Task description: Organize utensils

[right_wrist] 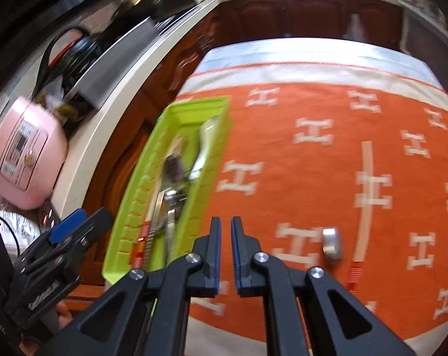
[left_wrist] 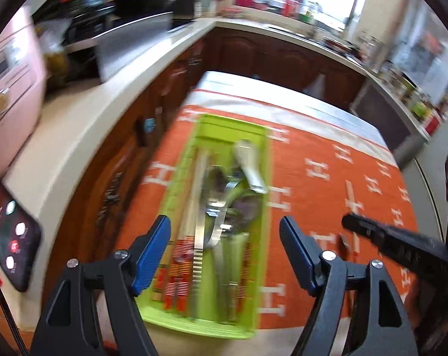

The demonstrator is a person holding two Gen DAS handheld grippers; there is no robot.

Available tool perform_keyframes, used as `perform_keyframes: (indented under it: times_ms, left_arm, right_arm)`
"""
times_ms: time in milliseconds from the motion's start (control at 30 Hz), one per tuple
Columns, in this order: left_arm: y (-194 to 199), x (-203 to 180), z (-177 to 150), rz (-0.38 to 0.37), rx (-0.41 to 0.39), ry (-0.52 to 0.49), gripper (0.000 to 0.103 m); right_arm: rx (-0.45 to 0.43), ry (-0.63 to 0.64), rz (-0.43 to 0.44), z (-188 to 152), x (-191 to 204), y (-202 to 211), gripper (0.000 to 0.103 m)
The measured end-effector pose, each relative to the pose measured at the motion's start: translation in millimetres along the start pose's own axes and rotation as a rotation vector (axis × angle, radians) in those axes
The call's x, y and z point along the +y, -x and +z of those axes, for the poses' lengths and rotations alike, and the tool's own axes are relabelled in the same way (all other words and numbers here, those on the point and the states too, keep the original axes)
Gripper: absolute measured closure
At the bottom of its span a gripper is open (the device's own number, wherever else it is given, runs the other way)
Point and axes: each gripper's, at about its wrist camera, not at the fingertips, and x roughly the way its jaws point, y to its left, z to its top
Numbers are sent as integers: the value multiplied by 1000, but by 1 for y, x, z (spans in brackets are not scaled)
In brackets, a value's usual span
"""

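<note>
A lime green utensil tray [left_wrist: 261, 273] lies on the orange cloth, holding several utensils: metal spoons [left_wrist: 238, 204], a white spoon [left_wrist: 249, 163] and chopsticks [left_wrist: 191, 204]. My left gripper [left_wrist: 225, 243] is open, held above the tray's near half, empty. The tray also shows in the right wrist view [right_wrist: 129, 207]. My right gripper [right_wrist: 226, 240] is shut with a narrow gap, empty, above the cloth right of the tray. A chopstick [right_wrist: 364, 204] with a red end and a small metal piece [right_wrist: 332, 243] lie on the cloth to its right.
The table has an orange cloth [right_wrist: 312, 154] with white H marks. A white counter [left_wrist: 75, 136] runs along the left with a pink appliance [right_wrist: 25, 154], a metal box and pans. Brown cabinets [left_wrist: 283, 56] stand behind the table.
</note>
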Motion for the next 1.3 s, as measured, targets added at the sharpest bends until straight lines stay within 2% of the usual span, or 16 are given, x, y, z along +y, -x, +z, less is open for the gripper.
perform_keyframes:
  times_ms: [100, 200, 267, 400, 467, 600, 667, 767, 800, 833, 867, 1000, 1133, 1300]
  left_arm:
    - [-9, -32, -3, -56, 49, -59, 27]
    - [-18, -63, -9, -166, 86, -83, 27]
    - [-32, -84, -17, -223, 145, -90, 27]
    - [-61, -112, -36, -286, 217, -88, 29]
    - [-74, -122, -45, -274, 232, -100, 31]
    - [-102, -135, -58, -242, 265, -103, 46]
    - [-99, -138, -58, -226, 198, -123, 48]
    - [-103, -151, -59, -219, 172, -161, 60]
    - [-105, -156, -61, -225, 172, -177, 72]
    - [-104, -161, -63, -214, 147, -200, 91]
    - [-107, -164, -64, -228, 147, -211, 98]
    - [-105, -166, -68, -252, 125, -215, 102]
    - [-103, -150, -63, -253, 144, -172, 102]
    - [-92, -130, -54, -266, 132, -131, 102]
  right_arm:
    - [-30, -62, -54, 1, -37, 15, 96]
    - [-56, -105, -72, 0, -64, 26, 96]
    - [-77, -129, -82, -3, -82, 30, 96]
    - [-56, -153, -69, -12, -107, 25, 96]
    - [-57, -150, -76, -17, -116, 22, 96]
    - [-51, -162, -49, -29, -131, 18, 96]
    - [-45, -171, -35, -32, -138, 16, 95]
    - [-38, -169, -26, -36, -146, 13, 95]
    - [-36, -170, -24, -37, -148, 12, 95]
    - [-34, -173, -19, -38, -151, 11, 95]
    - [-33, -177, -9, -39, -153, 10, 95]
    - [-36, -152, 3, -40, -153, 7, 95]
    - [-21, -123, 36, -39, -147, 2, 95]
    - [-15, -109, 46, -33, -136, -9, 88]
